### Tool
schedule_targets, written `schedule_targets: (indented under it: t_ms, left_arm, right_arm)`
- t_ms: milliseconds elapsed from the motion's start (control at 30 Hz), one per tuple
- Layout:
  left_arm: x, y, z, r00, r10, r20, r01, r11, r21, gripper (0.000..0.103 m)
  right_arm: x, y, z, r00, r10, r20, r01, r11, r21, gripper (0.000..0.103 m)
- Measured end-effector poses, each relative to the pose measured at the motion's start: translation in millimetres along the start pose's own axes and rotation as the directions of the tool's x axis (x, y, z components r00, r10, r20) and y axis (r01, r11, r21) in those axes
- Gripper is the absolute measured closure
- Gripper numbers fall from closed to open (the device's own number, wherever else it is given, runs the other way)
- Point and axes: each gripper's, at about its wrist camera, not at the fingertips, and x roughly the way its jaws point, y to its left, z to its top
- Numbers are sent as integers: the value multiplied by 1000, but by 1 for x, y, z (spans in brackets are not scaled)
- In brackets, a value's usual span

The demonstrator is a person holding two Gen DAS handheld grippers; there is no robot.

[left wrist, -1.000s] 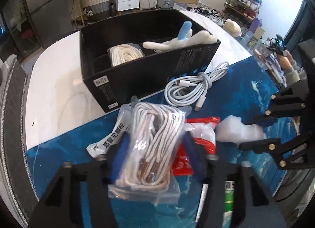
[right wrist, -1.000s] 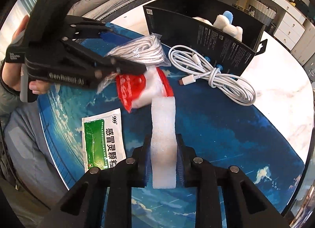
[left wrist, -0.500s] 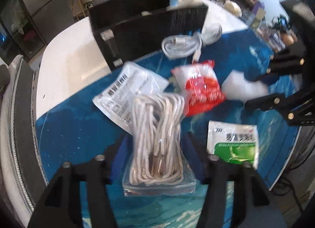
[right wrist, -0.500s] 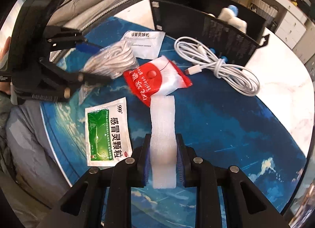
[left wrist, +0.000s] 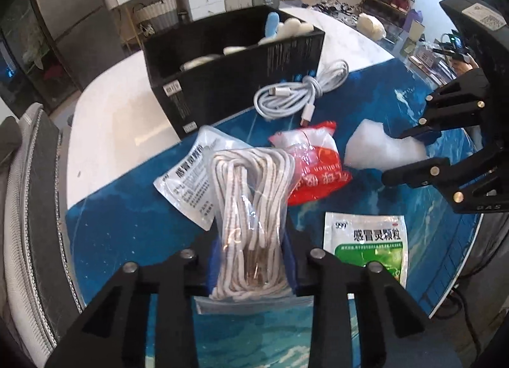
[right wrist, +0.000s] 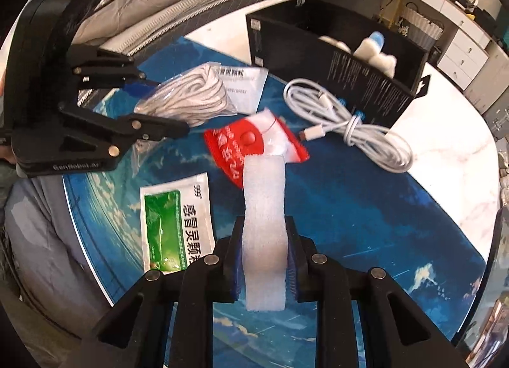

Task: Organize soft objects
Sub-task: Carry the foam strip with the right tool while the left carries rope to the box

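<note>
Left wrist: left claw [left wrist: 251, 260] pinching bagged rope [left wrist: 251, 209]; right claw [right wrist: 264, 256] pinching foam strip [right wrist: 264, 225]; red packet [left wrist: 313, 167] between.

Both my grippers are clamped and loaded.

My left gripper [left wrist: 251, 260] has its fingers [left wrist: 212, 264] pressed against both sides of the bag of white cord [left wrist: 251, 209], held above the table. My right gripper [right wrist: 264, 256] pinches the white foam strip [right wrist: 264, 225], which sticks out forward between the blue pads.
</note>
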Motion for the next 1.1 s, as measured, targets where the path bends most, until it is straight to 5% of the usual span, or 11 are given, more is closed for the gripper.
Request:
schedule_targets:
  t_ms: [367,567,800,967,1100]
  left_arm:
    - [-40,8,12,982,41,183,-33,998,-48,72]
    - [-78,14,14,915,90,392,-63,995,-81,72]
    - [-98,13,-8,819,154,553,-108,988,-115,72]
    - [-93,7,-30,775,189,603,-145,982,-122,72]
    - [-93,13,-37,768,181,614,-113,982,-148,72]
  right_arm:
    - [-50,0,9,974,-7,225,-14,996,92,81]
    - [-82,7,7,911,-69,407,23,993,116,81]
    - [-106,27,-22,750,-194,632,96,978,187,81]
    - [-96,34,-41,717,-239,655,122,968,220,81]
    - [-89,35,-43,720,-245,650,122,966,229,81]
